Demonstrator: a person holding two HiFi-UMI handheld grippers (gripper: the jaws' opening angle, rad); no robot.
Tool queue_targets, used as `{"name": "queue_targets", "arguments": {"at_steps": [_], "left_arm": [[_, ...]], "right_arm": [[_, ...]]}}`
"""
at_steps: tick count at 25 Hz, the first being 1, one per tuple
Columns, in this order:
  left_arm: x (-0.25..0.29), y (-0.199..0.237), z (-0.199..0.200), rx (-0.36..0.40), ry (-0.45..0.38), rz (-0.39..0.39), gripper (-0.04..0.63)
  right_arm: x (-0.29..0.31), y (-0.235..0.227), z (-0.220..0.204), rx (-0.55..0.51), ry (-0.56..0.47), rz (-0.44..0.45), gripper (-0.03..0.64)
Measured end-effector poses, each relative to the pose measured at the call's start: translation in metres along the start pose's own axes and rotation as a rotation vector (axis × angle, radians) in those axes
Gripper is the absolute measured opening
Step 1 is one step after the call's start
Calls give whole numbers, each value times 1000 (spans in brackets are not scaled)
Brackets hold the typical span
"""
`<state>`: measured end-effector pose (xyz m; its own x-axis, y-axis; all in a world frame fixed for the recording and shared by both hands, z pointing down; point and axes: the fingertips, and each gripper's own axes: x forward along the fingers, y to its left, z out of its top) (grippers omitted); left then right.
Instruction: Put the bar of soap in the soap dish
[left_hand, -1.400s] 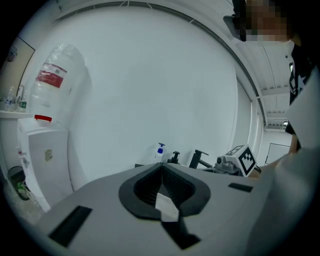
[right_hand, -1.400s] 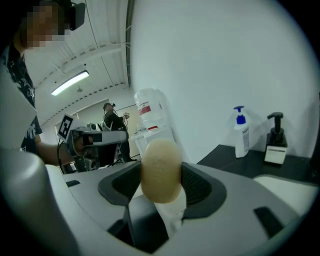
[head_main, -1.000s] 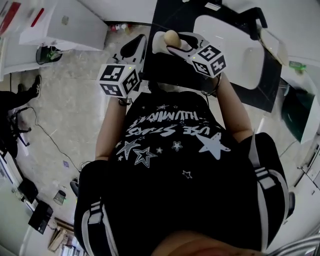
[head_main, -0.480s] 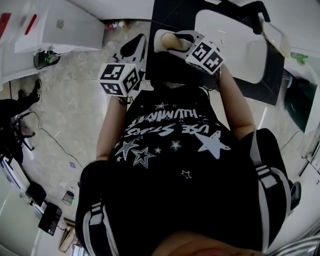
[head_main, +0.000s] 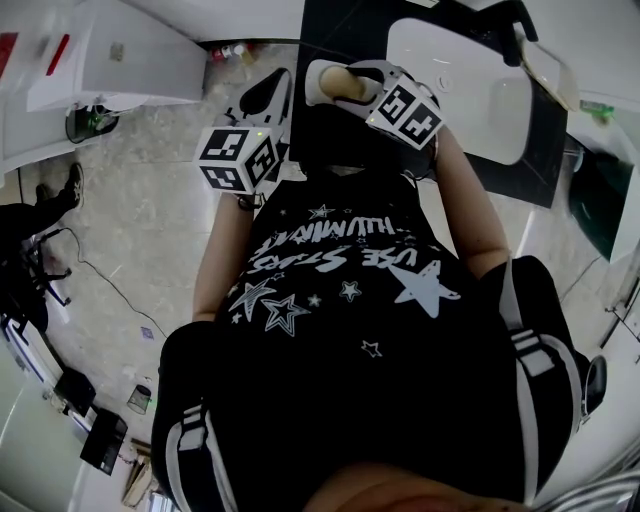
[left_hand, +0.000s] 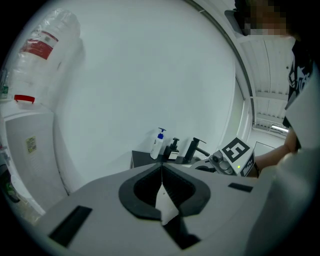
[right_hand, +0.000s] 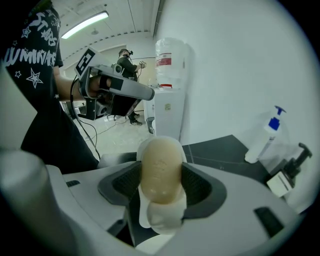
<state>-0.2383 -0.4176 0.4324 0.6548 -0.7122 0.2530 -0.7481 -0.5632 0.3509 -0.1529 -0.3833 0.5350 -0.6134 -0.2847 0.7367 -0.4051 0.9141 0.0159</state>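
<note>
Room: white walls and a pale tiled floor (head_main: 150, 230). A dark counter (head_main: 335, 30) carries a white sink (head_main: 470, 100).
Readable marks: a black shirt (head_main: 350, 330) has white stars and lettering, warped by the lens; "STARS" is about all that reads. The water bottle (right_hand: 170, 60) on the white dispenser has a red label with print too small to read. The pump bottle (right_hand: 267, 132) has a blue top and no legible label.
Soap stamp: a faint embossed mark on the face, not legible.
Right gripper (right_hand: 161, 192): jaws part-way apart, clamped on either side of the bar of soap (right_hand: 160, 160).
Soap position: upright between those jaws, its rounded end standing proud of them. In the head view it is held above the counter, left of the sink.
Left gripper (left_hand: 161, 172): jaws fully together, nothing between them, held off the counter's left edge.
Hard to tell: a small white patch (right_hand: 281, 182) sits at the foot of a black pump (right_hand: 300, 152); whether it is the soap dish cannot be told.
Cut off: the faucet (left_hand: 196, 149) is partly behind the right gripper in the left gripper view.
Change from 0.5 s ago: both grippers sit almost where they were, with the same grip on the soap.
</note>
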Motion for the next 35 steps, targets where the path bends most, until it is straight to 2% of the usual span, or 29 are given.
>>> {"name": "queue_targets", "arguments": {"at_steps": [8,17,28,31,35], "left_arm": [[-1,-6,1,2,-12,7,12],[-7,-21,3,10,-36,42,12],[-28,-63,-6,8,-82,125,12],[-30,-80,-11,15,-96,147,12],[-35,-102,-16,16,-110,171,12]], "right_arm": [[-4,-2,1,-12,2,-32,264],[-30,-1,9,10,-104,-41,264],[-74,26,13,-26,-225,21,261],[-88,31,6,-49,-238,22,197],[-107,38,-5,-59,-259,23,155]]}}
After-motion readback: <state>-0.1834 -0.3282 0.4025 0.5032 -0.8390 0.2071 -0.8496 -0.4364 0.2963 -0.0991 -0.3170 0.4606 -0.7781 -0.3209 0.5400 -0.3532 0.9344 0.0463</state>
